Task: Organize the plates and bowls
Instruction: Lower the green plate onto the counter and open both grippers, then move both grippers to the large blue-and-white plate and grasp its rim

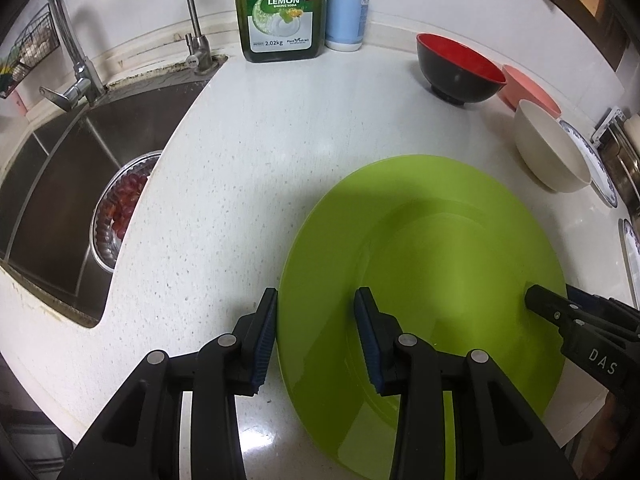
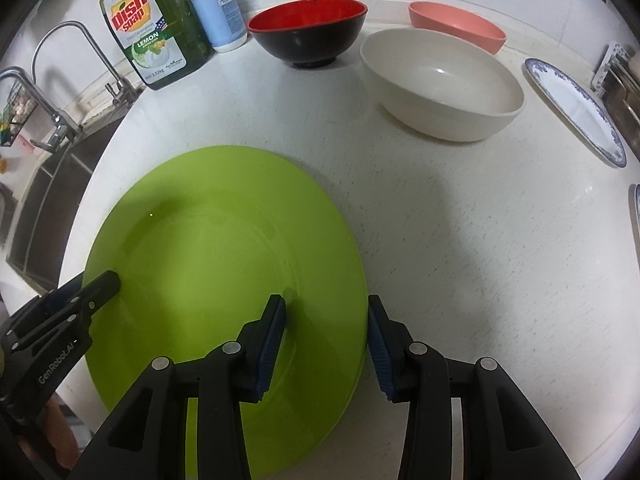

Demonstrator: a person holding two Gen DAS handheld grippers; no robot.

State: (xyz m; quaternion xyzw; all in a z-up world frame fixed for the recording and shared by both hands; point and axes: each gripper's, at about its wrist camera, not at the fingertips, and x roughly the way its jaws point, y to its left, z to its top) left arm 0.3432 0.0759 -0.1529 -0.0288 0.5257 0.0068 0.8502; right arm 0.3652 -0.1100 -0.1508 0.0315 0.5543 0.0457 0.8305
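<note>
We hold both grippers over the green plate (image 1: 432,264), which lies flat on the white counter (image 1: 240,184) close to its front edge, between the sink (image 1: 60,184) and the row of bowls. The left gripper (image 1: 316,340) straddles the plate's left rim, jaws apart, one finger outside on the counter and one over the plate; the right gripper (image 2: 326,344) straddles the right rim the same way, jaws apart, nothing clamped. Bare counter lies open behind the plate up to the back wall. Along the back edge stand a dish soap bottle (image 1: 280,8), labelled "Dish soap", "Third Generation", "LEMON" and "2.02kg", and a white pump bottle (image 1: 347,8). Toward the right edge sit a black and red bowl (image 2: 308,32), a cream bowl (image 2: 440,84), a pink bowl (image 2: 456,24) and a blue-patterned plate (image 2: 576,112). The grippers read "DAS" and "GenRobot.AI".
</note>
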